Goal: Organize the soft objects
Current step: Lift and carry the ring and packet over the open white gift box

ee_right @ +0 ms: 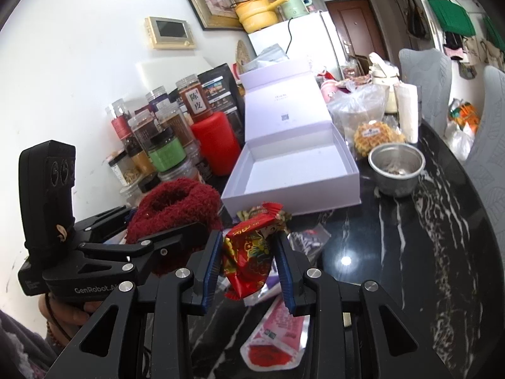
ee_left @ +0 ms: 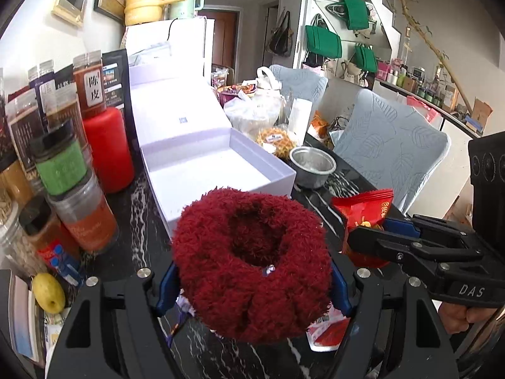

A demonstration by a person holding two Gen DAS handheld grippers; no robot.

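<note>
We are gripping a red fuzzy ring point(ee_left: 252, 262) in our left gripper point(ee_left: 252, 287), and our right gripper point(ee_right: 249, 262) is clamping a red snack packet point(ee_right: 249, 252), both just short of the white box point(ee_right: 315, 189). The box is sitting bare, so both placements remain.
</note>
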